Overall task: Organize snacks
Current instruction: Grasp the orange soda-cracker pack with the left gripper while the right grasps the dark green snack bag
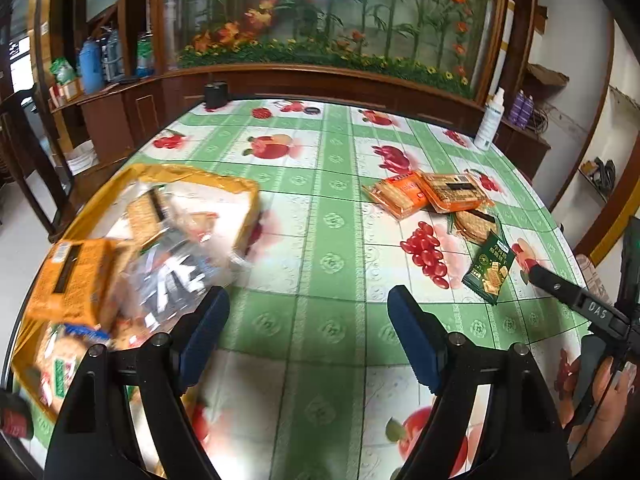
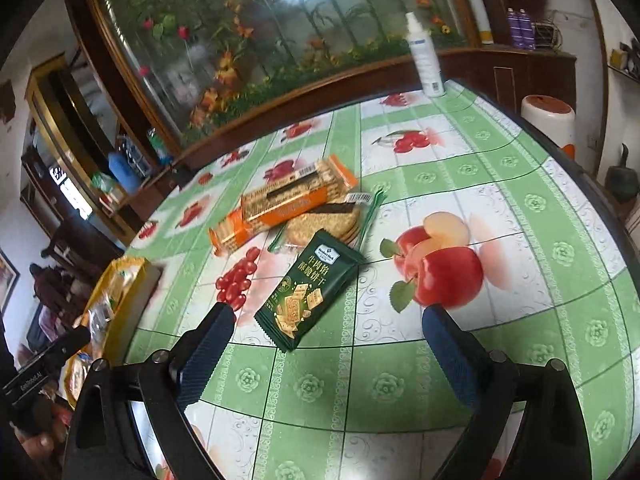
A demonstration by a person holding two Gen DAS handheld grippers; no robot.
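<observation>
A yellow box (image 1: 234, 182) at the table's left holds several snack packets, among them an orange cracker pack (image 1: 76, 276). My left gripper (image 1: 308, 300) hovers open just right of the box, with nothing between its fingers. Two orange cracker packs (image 2: 288, 200), a clear pack of round crackers (image 2: 324, 222) and a dark green biscuit packet (image 2: 310, 292) lie together on the cloth. My right gripper (image 2: 328, 316) stands open and wide, its fingers to either side of the green packet's near end without touching it. The green packet (image 1: 488, 272) also shows in the left wrist view, far right.
The round table carries a green and white fruit-print cloth (image 2: 500, 184). A white spray bottle (image 2: 426, 56) stands at the far edge and a black object (image 1: 216, 94) at the far left edge. A wooden cabinet with a glass flower panel (image 1: 320, 20) runs behind. A white stool (image 2: 548, 118) stands to the right.
</observation>
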